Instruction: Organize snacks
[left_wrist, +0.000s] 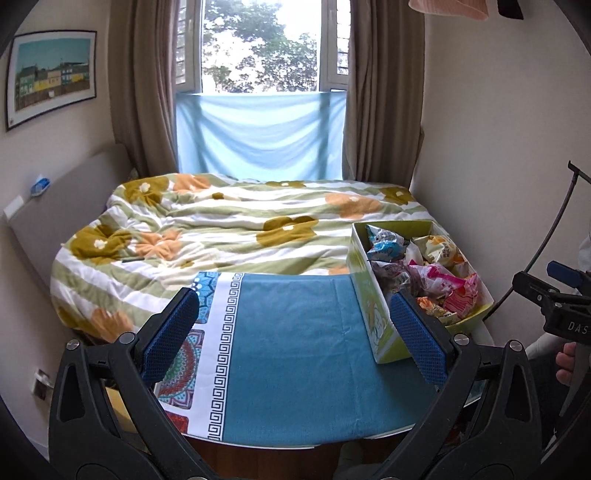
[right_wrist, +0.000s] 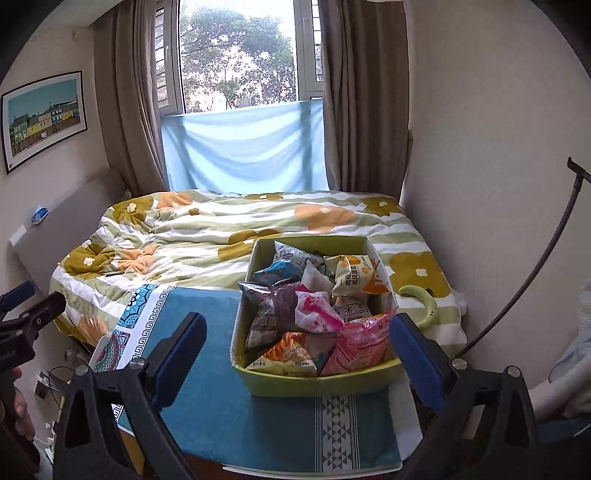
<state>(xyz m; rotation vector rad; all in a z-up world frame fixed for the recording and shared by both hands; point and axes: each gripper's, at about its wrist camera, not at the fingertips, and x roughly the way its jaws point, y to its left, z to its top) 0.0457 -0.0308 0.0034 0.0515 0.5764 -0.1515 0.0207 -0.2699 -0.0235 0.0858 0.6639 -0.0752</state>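
On a teal cloth (right_wrist: 207, 398) spread over a small table at the foot of a bed (left_wrist: 221, 221) stands a green box (right_wrist: 317, 380), heaped with snack packets (right_wrist: 314, 317): grey, pink, orange and blue wrappers, piled loosely and touching one another. In the left wrist view the box (left_wrist: 373, 314) sits at the cloth's right end, and the left gripper (left_wrist: 295, 332) hangs above the bare cloth (left_wrist: 295, 350) with its blue-padded jaws spread wide, holding nothing. The right gripper (right_wrist: 295, 350) is likewise spread wide and empty, its jaws standing either side of the box's near wall without touching it. A pale green curved thing (right_wrist: 424, 302) lies on the bedcover just right of the box. A thumb shows at the edge of each view.
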